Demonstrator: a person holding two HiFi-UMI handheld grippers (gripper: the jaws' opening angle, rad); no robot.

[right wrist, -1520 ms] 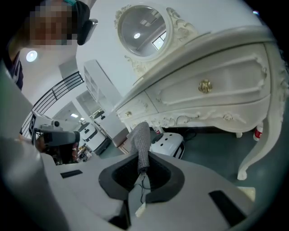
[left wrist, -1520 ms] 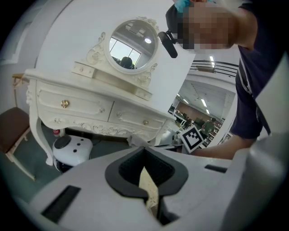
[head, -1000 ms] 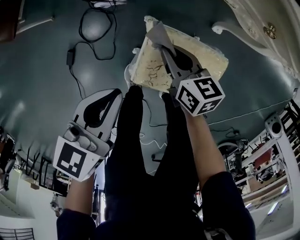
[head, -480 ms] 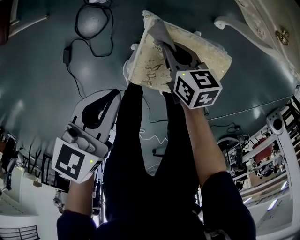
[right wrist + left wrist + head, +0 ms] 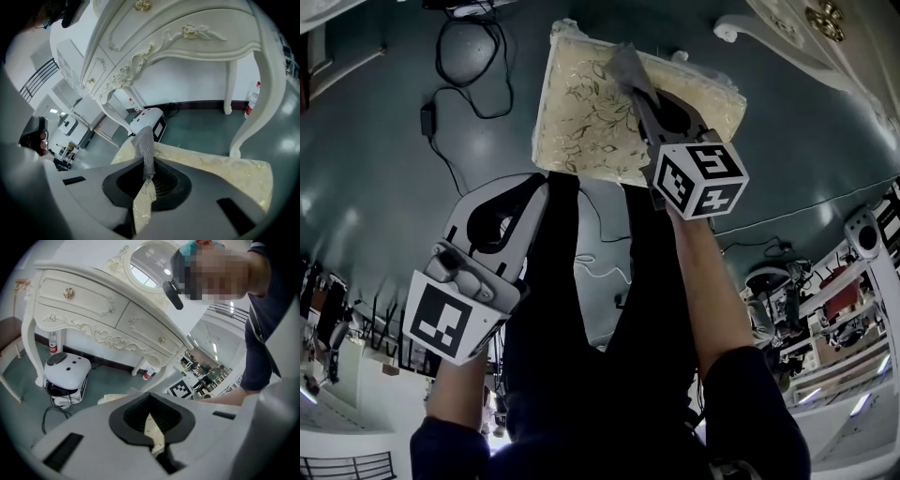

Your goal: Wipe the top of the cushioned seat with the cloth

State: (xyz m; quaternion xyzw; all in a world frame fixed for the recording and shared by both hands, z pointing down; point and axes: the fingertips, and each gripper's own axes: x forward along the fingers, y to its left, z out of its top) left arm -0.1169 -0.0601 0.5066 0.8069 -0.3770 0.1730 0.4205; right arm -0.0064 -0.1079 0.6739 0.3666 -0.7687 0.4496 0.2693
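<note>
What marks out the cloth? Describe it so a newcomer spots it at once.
Start at the white carved dressing table; next to it is the cream floral cushioned seat. Over its top, the right hand-held gripper is shut on the cloth: a grey knitted strip, the only grey fabric there.

From my end, a cream carved dressing table (image 5: 101, 315) with small gold knobs fills the background, with an oval white-framed mirror (image 5: 152, 263) on top. Beneath it, on the grey-green floor (image 5: 375, 187), sits a white rounded appliance (image 5: 68, 371), a red-labelled bottle (image 5: 53, 344) just behind it. A thin black cable (image 5: 441, 159) trails from a small black adapter (image 5: 426, 120).
</note>
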